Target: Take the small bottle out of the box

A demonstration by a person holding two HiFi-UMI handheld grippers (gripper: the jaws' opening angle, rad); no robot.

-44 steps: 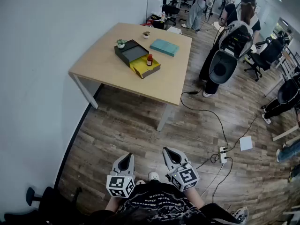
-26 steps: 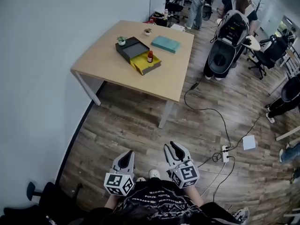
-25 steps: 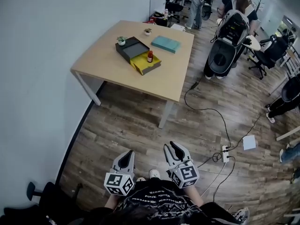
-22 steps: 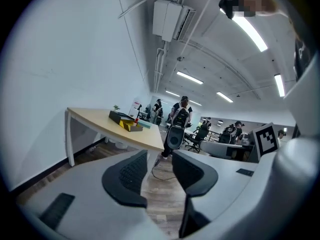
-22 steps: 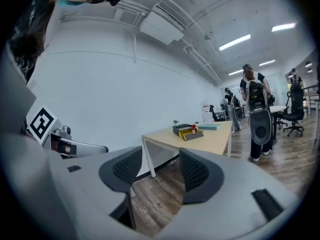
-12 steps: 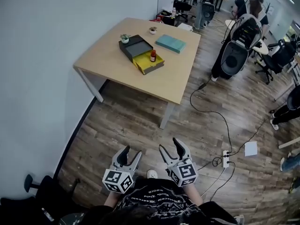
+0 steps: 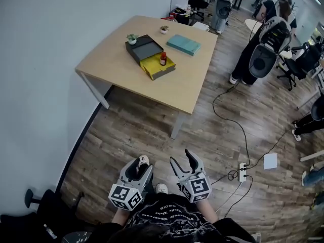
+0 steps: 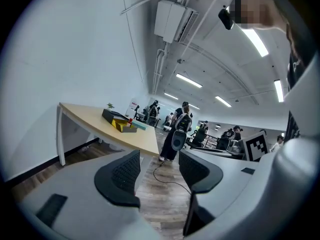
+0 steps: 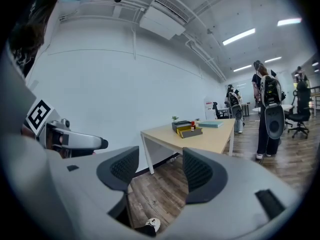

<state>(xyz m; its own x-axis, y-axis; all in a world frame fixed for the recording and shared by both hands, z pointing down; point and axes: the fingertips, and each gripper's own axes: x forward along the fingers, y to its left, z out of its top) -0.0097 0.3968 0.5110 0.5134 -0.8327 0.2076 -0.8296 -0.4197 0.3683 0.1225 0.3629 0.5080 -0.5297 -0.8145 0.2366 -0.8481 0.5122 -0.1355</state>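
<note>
With left gripper point(image 7: 140, 165) and right gripper point(image 7: 181, 158) wide open and empty, we first walk up to the small bottle point(image 7: 163, 58)

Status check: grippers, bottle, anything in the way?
Left gripper and right gripper open, empty, low by body. Small bottle upright in yellow box on table, far off. Floor cable right of approach.

Small bottle point(image 7: 163, 59) in the box point(image 7: 152, 65): too tiny for label detail.
</note>
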